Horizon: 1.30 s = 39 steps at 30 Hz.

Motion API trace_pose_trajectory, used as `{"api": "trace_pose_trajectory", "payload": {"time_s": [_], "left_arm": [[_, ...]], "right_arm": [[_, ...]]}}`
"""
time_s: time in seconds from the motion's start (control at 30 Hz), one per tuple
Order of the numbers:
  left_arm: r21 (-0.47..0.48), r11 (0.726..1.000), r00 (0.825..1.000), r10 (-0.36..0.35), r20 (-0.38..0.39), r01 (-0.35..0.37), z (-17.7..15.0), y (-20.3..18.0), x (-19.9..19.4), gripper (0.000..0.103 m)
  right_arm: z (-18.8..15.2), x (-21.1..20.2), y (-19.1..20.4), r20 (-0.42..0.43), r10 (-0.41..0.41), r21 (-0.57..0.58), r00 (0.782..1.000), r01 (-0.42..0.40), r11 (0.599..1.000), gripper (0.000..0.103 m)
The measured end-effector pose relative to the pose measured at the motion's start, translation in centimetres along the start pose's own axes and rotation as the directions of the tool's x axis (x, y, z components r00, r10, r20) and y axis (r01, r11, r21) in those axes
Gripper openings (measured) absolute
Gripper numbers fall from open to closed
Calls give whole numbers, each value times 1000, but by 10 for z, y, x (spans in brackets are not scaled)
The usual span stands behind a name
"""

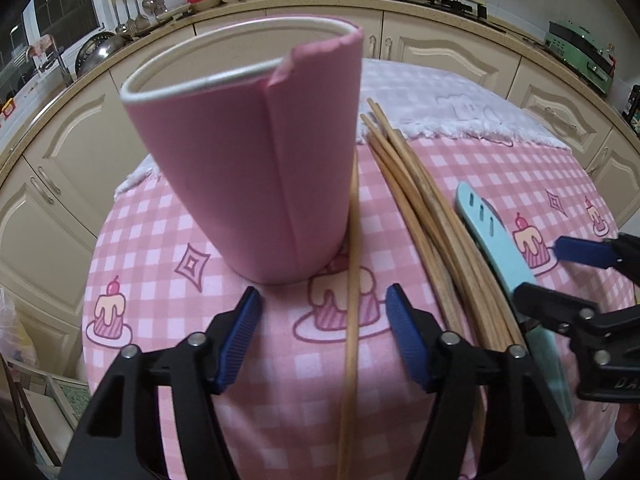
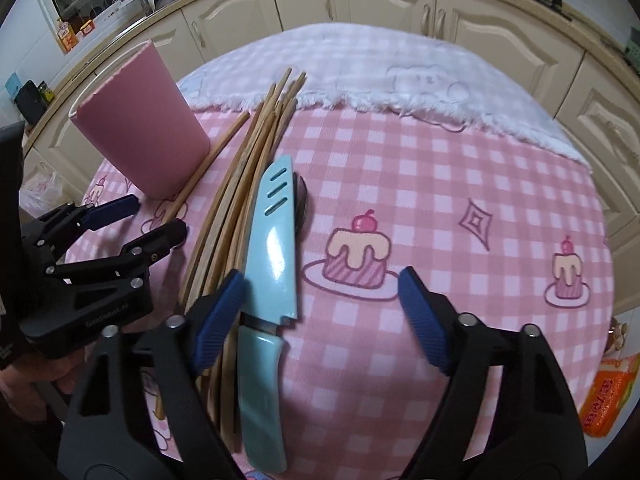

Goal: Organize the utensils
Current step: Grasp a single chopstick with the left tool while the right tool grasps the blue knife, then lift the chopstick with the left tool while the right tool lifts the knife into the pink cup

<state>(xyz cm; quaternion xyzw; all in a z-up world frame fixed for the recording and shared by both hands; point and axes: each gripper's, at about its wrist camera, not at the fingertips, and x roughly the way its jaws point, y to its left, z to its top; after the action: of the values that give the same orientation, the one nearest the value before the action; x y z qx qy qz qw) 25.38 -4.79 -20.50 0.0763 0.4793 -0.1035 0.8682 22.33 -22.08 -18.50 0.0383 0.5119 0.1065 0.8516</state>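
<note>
The left tongs point(image 1: 322, 338) are spread wide, holding nothing, with the tall pink holder cup point(image 1: 248, 160) at their 12 o'clock. The right tongs point(image 2: 320, 316) gape too. At their 10 o'clock, wooden chopsticks point(image 2: 256, 152) touch the blue sheathed knife point(image 2: 272, 240) on the pink checked counter point(image 2: 440, 184).

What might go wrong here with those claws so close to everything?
The pink cup stands upright and looks empty, so a nudge from the open left claw might tip it. The loose chopsticks may roll or scatter. The sheathed knife lies against them and could slip when grabbed.
</note>
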Motion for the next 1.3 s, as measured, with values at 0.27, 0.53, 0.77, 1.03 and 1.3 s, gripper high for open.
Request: {"api": "trace_pose_trajectory", "payload": {"time_s": [0.27,0.53,0.77,1.03,1.3], "left_arm": [[-6,1000,1000,-9,1,9,8,-9,4,38],[12,999,999,-41,7,41,7,-16,1,6],[-11,996,996,-83,12,83,-1,-8,-6,5],[-32,978,973,-199,119,204,-11,-3,-37,5],[-31,955,899,-265,348,294,2,3,-92,5]], "right_arm": [[16,9,8,-43,31,-38,999,-33,999,46],[18,10,7,-61,62,-27,996,-64,998,27],[15,-5,-2,-15,113,14,993,-113,994,26],[10,-34,-30,138,204,113,969,-220,969,26],[24,-60,-39,279,255,129,926,-299,945,26]]}}
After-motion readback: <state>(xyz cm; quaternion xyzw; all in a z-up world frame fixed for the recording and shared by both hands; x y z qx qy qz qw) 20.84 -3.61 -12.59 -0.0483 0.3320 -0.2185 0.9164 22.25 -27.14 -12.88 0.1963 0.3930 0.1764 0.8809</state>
